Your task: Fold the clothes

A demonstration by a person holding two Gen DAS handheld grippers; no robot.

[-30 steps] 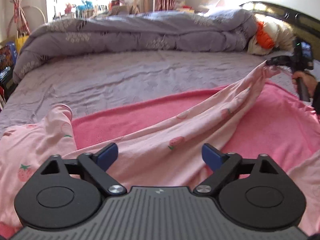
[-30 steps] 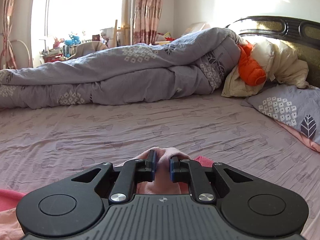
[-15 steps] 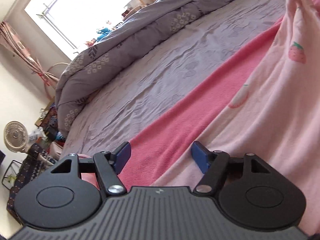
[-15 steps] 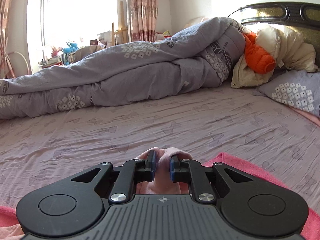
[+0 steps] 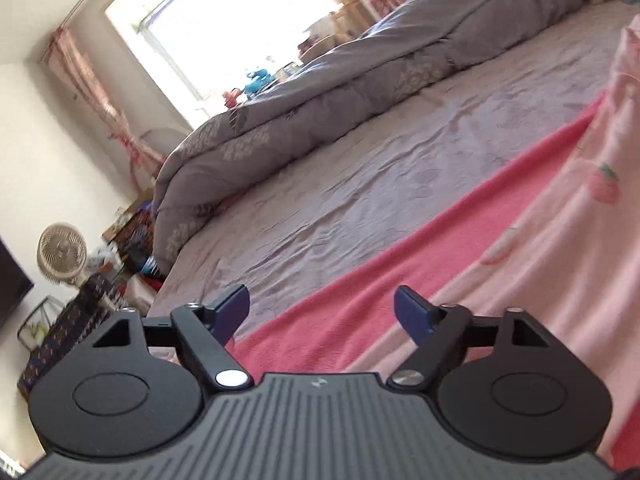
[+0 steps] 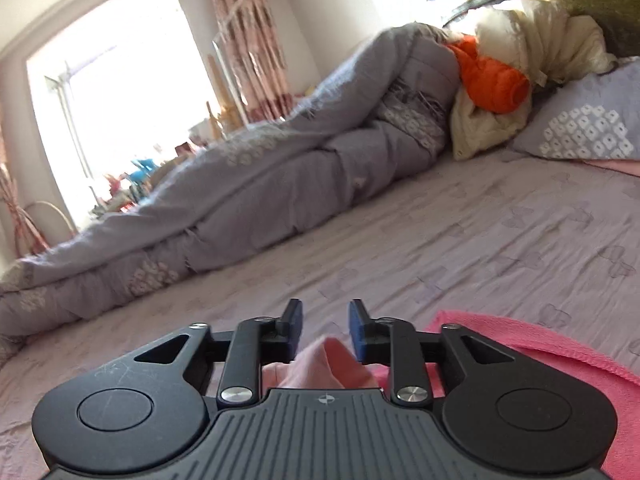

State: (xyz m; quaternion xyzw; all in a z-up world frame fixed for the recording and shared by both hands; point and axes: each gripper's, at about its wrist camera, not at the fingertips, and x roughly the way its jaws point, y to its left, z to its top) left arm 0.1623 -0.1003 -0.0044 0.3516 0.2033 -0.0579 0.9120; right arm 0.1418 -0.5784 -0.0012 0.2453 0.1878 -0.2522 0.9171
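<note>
Pink strawberry-print garment (image 6: 326, 364) lies slack between the just-opened right tongs (image 6: 325, 318); left tongs (image 5: 322, 312) have just widened, empty.

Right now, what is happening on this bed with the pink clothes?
A person is folding a pale pink strawberry-print garment on a pink towel spread over the bed. The right gripper has just been opening: a fold of the garment lies between its jaws, but the pads no longer press it. The left gripper has also opened wider and holds nothing, above the towel's edge.
</note>
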